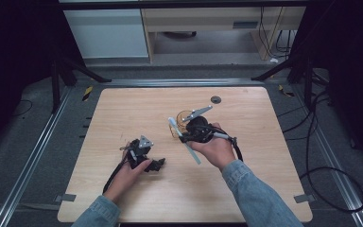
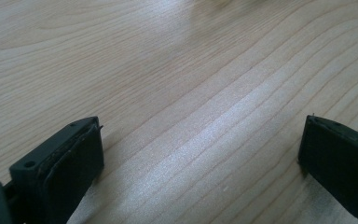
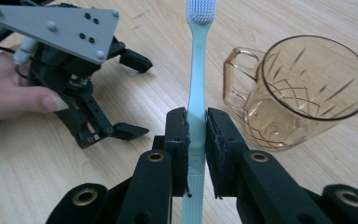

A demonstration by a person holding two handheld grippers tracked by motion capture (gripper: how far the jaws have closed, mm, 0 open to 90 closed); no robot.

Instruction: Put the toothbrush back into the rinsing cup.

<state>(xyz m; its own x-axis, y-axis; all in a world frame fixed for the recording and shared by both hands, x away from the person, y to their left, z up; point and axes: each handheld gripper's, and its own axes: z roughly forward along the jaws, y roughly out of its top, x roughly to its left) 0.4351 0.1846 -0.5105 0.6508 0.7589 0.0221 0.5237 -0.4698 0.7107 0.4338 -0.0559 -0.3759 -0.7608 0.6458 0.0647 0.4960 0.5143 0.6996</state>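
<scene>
At the centre of the frame our right tool [image 3: 196,128] clamps a pale blue toothbrush [image 3: 196,70] upright beside the amber cup [image 3: 303,88] on the tabletop [image 1: 246,118], while our left tool [image 2: 200,154] rests open; a tilted handle could knock the cup over.

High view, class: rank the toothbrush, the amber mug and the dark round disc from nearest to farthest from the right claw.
1. Toothbrush: clamped in the right claw itself.
2. Amber mug: just beyond the claw, towards the table's far side.
3. Dark round disc: near the table's far edge.
</scene>
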